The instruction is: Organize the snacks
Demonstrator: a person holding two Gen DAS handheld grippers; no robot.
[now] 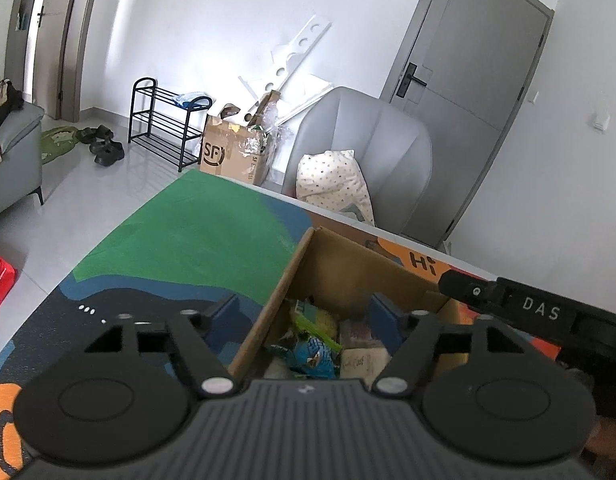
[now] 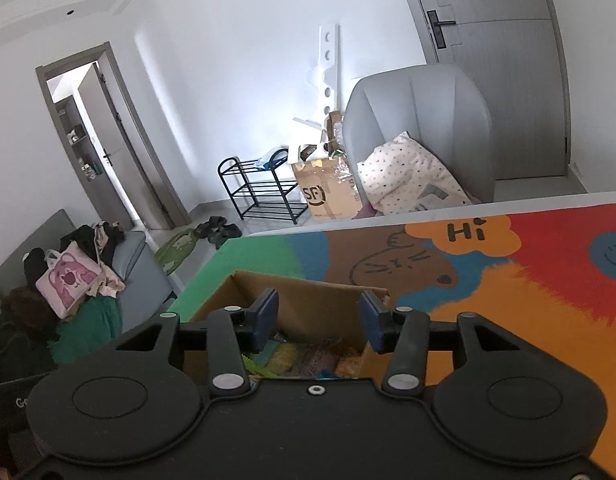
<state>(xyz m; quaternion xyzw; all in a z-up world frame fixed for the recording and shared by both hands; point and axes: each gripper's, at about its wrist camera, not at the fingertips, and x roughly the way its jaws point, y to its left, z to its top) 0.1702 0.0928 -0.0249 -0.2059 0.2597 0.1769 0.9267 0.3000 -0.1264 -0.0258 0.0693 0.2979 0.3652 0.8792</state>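
A cardboard box [image 1: 340, 276] sits on the colourful mat [image 1: 196, 232] that covers the tabletop, towards its far edge, and the snacks [image 1: 314, 350] lie piled loose in the bottom, a blue packet and yellow-green wrappers among them. Both tools hang above the open top, probably so that either can reach in. The left gripper [image 1: 304, 312] has its jaws spread wide and holds nothing; one blue pad is outside the box's left wall, the other over the inside. The right gripper [image 2: 318, 314] is likewise wide open and empty, pointed down at the same box [image 2: 308, 300]. No snack is lifted yet, so sorting seems barely begun.
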